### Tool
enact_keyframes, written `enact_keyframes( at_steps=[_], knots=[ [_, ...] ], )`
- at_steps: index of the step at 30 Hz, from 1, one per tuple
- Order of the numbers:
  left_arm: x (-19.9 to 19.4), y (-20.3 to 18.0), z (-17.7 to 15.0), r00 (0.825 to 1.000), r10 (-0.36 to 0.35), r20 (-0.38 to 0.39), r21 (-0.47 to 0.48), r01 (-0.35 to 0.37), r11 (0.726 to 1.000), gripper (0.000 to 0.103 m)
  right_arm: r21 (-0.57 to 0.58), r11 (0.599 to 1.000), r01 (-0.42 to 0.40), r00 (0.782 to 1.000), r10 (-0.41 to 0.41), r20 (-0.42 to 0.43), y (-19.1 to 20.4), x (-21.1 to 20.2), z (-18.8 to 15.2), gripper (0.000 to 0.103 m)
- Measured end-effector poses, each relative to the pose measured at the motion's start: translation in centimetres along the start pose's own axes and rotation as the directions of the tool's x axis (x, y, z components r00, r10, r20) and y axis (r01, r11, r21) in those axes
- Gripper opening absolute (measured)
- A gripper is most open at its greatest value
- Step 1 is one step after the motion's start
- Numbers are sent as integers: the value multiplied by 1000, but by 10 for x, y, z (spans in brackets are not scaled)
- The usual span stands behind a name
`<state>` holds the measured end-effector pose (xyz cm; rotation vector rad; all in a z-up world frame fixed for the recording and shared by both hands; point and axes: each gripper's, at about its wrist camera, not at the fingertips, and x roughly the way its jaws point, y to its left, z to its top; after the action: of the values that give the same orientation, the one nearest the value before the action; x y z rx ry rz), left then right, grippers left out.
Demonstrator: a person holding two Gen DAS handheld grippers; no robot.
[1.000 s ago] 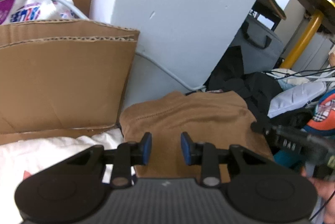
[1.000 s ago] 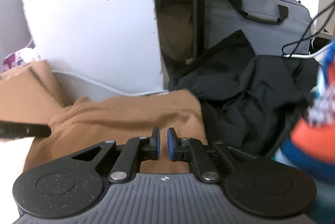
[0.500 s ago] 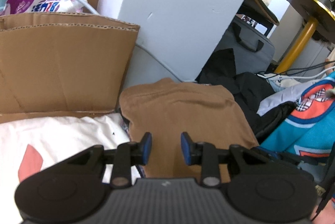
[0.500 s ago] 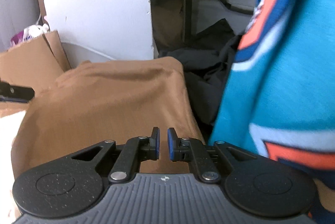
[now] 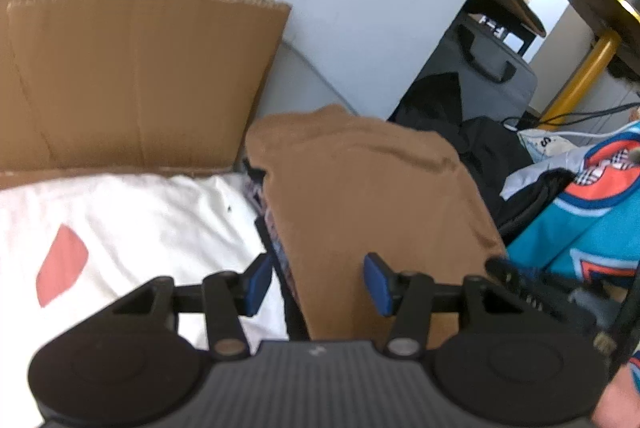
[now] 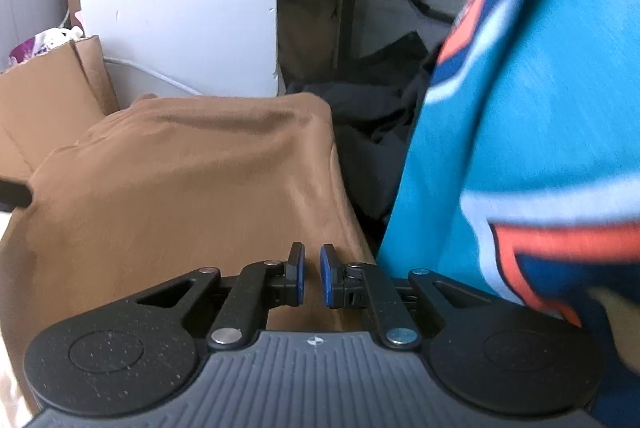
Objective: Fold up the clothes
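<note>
Hovering over the folded tan-brown cotton garment (image 5: 372, 196), the left gripper (image 5: 318, 282) has its fingers spread wide, holding nothing. Right gripper (image 6: 312, 276) fingers sit nearly together, a thin gap, empty, beside a teal-and-orange jersey (image 6: 532, 132).

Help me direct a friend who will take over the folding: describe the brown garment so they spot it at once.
Find the big cardboard box by the white wall. Just right of it lies the brown garment, folded flat atop a small stack. It is plain tan, unlike the white fabric on its left and the teal, orange-striped jersey on its right.
</note>
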<state>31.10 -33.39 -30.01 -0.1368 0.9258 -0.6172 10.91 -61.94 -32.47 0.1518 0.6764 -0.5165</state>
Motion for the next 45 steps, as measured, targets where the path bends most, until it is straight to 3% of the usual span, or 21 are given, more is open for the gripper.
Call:
enact_keyframes(
  at_steps=[9, 25, 33, 38, 43, 45],
  knots=[
    [-3, 2, -18, 999, -20, -31, 10, 20, 1000, 54, 11, 996, 84, 996, -84, -34, -14, 0, -16, 13],
    [-7, 10, -58, 995, -73, -63, -34, 71, 997, 53, -46, 993, 107, 994, -108, -21, -21, -42, -56, 17],
    [-13, 18, -70, 994, -81, -71, -72, 76, 994, 45, -28, 993, 117, 992, -119, -53, -28, -67, -78, 17],
    [-13, 18, -89, 988, -93, -126, -92, 81, 992, 42, 4, 990, 142, 987, -141, -79, -34, -76, -88, 17],
    [-8, 18, -101, 982, -116, -150, -102, 101, 990, 44, 41, 989, 140, 988, -137, -70, -40, -87, -90, 17],
    [-5, 18, -105, 981, -121, -154, -104, 105, 989, 51, 55, 991, 125, 991, -122, -56, -40, -90, -88, 17]
  ],
)
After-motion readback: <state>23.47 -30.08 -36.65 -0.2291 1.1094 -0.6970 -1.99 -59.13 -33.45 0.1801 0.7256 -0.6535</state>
